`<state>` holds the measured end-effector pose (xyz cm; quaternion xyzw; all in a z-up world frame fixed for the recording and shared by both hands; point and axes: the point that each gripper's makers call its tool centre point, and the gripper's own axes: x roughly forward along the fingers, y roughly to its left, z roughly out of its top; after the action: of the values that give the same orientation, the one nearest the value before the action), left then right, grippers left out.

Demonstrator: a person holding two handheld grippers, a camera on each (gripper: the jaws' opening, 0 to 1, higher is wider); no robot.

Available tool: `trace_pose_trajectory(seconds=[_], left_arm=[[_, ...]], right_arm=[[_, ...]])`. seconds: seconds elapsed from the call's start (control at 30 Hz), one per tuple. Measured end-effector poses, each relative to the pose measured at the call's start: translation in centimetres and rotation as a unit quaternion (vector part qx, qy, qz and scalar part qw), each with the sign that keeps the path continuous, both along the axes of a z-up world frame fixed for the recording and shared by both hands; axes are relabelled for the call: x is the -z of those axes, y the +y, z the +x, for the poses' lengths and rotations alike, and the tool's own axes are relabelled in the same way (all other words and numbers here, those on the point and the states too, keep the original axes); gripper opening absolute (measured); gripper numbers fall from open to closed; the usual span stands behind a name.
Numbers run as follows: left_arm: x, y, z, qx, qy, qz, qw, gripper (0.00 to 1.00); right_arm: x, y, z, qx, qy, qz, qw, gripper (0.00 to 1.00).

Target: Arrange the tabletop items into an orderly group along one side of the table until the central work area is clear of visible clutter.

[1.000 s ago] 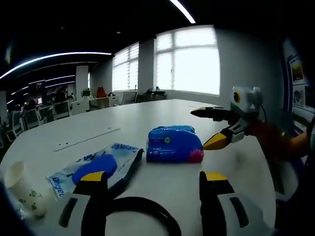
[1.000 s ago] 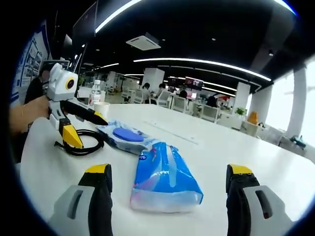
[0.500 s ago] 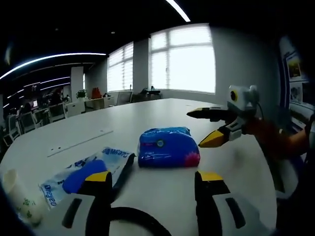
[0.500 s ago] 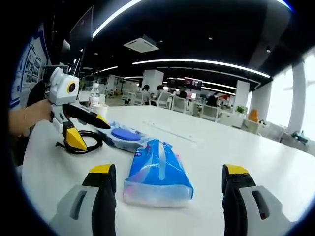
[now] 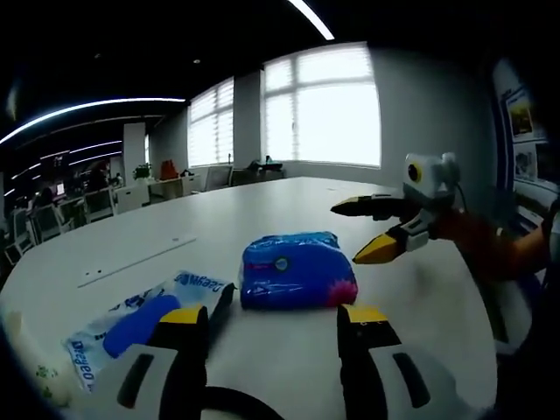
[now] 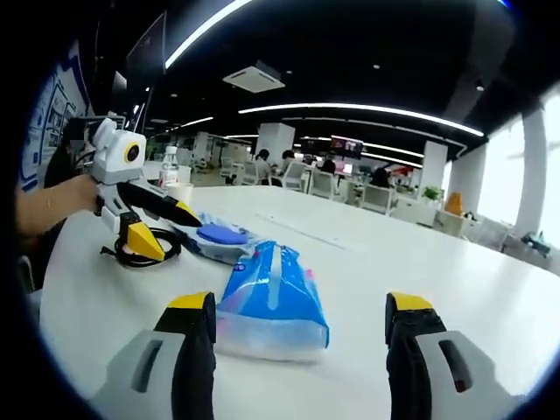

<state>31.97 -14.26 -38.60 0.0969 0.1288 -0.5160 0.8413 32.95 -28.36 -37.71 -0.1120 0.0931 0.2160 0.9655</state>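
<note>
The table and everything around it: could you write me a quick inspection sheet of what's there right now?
Surface: white table, large, in an open office.
Job's things: blue tissue pack lying flat; wipes packet beside it.
Clutter: paper cup; water bottle behind it.
Grippers: left gripper open, right gripper open, both empty, facing the tissue pack.
Cables: black cable coiled under the left gripper.
Surroundings: bright windows, desks, seated people.

Left gripper (image 5: pixel 274 322) rises from the bottom of the frame, jaws apart, empty. Just beyond them at centre a blue tissue pack (image 5: pixel 297 282) lies on the white table (image 5: pixel 262 210); a flat wipes packet (image 5: pixel 136 318) at lower left; right gripper (image 5: pixel 372 229) at right, jaws apart
</note>
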Motion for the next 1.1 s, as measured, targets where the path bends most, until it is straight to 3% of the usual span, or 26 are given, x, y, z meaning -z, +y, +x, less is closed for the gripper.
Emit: trace_pose_trajectory(seconds=[0.3,0.43,0.53,0.73,0.93,1.1], left_arm=[[-0.6,-1.5,0.8,0.006,0.011,-0.016,0.9998,0.52],[-0.4,-1.9,1.4,0.016,-0.003,0.003,0.9999,0.52],[-0.1,-2.1,2.0,0.024,-0.013,0.011,0.9996,0.47],[0.6,-2.6,3.1,0.026,0.000,0.017,0.9995,0.45],[0.8,-3.2,3.6,0.029,0.018,0.007,0.9994,0.45],[1.1,-3.8,3.7,0.037,0.023,0.010,0.9990,0.45]], right_arm=[[0.4,-1.0,0.2,-0.005,0.003,-0.005,1.0000,0.65],[0.8,-1.1,0.2,-0.016,0.011,-0.011,0.9998,0.62],[1.1,-1.2,0.4,-0.020,0.015,-0.017,0.9995,0.60],[1.1,-1.6,0.8,-0.025,0.018,-0.014,0.9994,0.59],[1.3,-1.9,0.8,-0.035,0.030,0.008,0.9989,0.48],[1.7,-2.0,0.7,-0.039,0.036,0.011,0.9985,0.48]])
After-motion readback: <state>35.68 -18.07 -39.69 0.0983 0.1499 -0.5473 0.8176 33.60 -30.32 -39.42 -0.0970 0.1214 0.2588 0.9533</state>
